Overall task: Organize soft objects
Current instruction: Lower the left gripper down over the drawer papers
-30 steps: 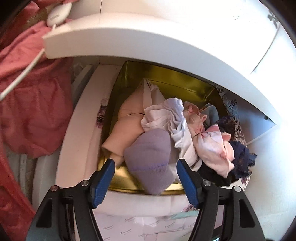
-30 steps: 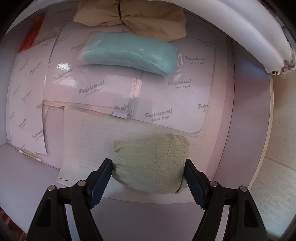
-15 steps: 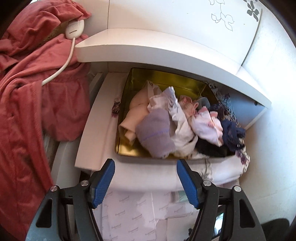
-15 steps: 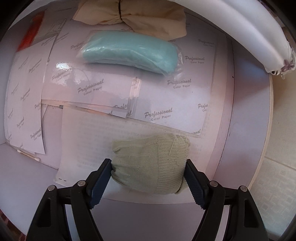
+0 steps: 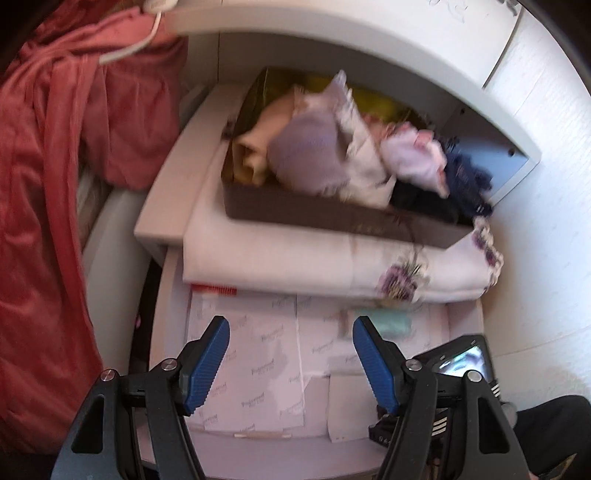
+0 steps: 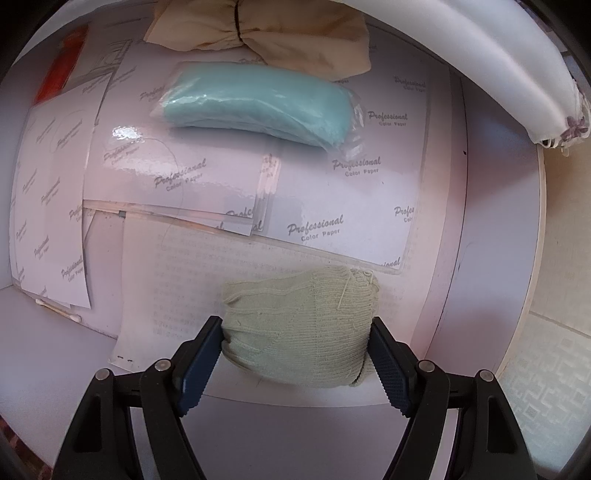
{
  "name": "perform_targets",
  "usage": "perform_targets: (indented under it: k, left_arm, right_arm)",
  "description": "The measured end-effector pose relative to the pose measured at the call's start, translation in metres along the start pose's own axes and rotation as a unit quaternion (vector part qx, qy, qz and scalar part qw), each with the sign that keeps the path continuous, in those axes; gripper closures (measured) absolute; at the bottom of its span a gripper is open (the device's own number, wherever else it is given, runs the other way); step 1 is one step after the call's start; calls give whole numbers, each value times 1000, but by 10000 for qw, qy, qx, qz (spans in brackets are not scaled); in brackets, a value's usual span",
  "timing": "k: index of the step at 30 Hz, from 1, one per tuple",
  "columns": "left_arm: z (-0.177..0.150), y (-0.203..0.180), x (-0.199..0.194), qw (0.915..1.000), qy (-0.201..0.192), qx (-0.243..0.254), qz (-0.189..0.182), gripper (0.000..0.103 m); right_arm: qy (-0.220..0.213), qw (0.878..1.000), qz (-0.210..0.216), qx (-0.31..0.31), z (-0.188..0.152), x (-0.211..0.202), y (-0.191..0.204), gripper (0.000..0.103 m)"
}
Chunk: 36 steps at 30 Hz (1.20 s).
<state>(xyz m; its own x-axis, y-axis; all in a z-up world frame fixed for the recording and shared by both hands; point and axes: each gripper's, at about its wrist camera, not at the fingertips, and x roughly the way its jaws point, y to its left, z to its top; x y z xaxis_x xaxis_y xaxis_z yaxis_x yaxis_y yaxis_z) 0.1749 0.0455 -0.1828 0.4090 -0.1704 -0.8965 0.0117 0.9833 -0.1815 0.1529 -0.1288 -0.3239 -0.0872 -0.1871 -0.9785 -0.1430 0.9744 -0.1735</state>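
The right tongs (image 6: 295, 354) point down at the white worktop (image 6: 258, 417) and their blue pads press on both sides of a pale green knitted piece (image 6: 303, 325), which lies on a printed sheet (image 6: 177, 280). Beyond it lies a turquoise soft item in clear plastic (image 6: 258, 103), and further a beige cloth bundle (image 6: 258, 33). The left tongs (image 5: 291, 363) stand apart with nothing between them, above glossy paper sheets (image 5: 258, 354). Higher in this blurred view a dark box (image 5: 332, 218) full of mixed soft clothes rests on a folded white floral cloth (image 5: 295, 258). A red garment (image 5: 48, 184) hangs at the left.
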Motion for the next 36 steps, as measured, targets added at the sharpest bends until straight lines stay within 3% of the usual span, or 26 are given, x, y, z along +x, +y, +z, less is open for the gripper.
perform_targets:
  k: [17, 36]
  left_arm:
    - [-40, 13, 77, 9913, 1245, -417, 57, 34]
    - [-47, 6, 101, 9875, 1532, -367, 28, 34]
  right_arm:
    - [5, 10000, 13, 35, 1, -5, 0, 25]
    - [-161, 9998, -136, -71, -1, -8, 5, 30]
